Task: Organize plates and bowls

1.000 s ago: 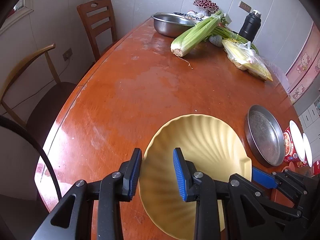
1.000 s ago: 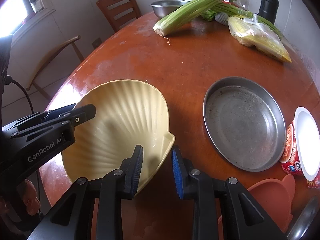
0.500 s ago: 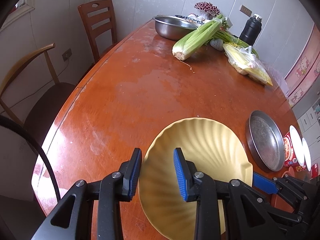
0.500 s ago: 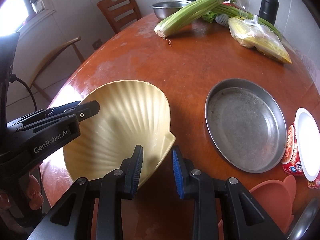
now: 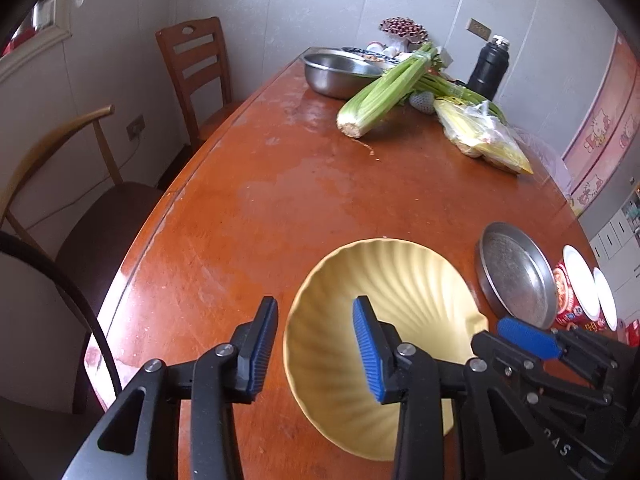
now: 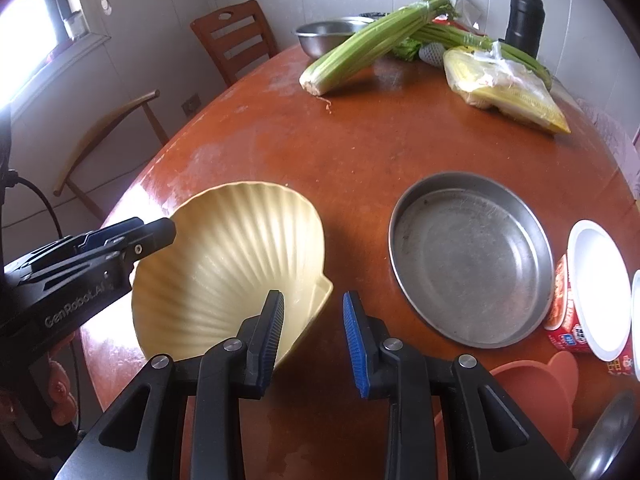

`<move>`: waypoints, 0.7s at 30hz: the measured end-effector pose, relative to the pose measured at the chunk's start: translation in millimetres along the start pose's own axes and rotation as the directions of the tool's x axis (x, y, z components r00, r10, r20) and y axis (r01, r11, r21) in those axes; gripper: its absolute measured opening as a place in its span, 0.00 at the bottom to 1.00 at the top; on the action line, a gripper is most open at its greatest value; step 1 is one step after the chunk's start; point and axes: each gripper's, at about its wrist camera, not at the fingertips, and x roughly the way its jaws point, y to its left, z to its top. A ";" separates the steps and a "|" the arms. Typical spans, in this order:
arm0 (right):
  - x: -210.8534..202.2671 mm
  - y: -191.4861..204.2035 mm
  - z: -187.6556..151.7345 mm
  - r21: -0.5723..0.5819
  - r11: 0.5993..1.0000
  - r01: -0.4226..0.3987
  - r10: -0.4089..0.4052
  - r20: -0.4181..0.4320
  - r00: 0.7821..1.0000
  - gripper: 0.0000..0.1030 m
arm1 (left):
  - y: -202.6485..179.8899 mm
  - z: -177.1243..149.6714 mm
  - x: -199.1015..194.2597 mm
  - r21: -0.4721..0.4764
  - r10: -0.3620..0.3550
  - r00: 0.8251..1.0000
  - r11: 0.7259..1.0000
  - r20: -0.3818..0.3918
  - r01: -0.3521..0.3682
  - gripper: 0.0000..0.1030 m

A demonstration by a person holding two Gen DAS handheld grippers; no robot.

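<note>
Holding the shell-shaped yellow plate (image 6: 232, 264) by its near-right corner, the right gripper (image 6: 313, 334) is clenched on it. The left gripper (image 5: 316, 350) is opening, released around the left rim. The plate is probably risking a tilt onto the surface (image 5: 280, 184).

Glossy reddish wooden table (image 5: 248, 216), its varnish worn pale in patches, and on it a matt, ribbed yellow shell-shaped plate (image 6: 240, 256). Beside that sits a dull, scuffed round metal tray (image 6: 468, 256), and far back a shinier steel bowl (image 5: 336, 72) and crinkly clear plastic bag (image 6: 504, 76).
</note>
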 end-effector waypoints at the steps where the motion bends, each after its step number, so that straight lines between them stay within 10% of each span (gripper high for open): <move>1: -2.9 -1.3 0.1 0.003 1.000 -0.004 0.004 0.007 1.000 0.32 | -3.9 -0.9 -3.8 0.012 -0.002 1.000 1.000 0.006 0.002 0.42; 21: -83.9 -68.4 -27.0 0.035 0.997 0.074 -0.078 0.128 0.989 0.42 | -89.0 -15.0 -48.1 0.144 -0.068 0.996 0.988 0.050 0.060 0.46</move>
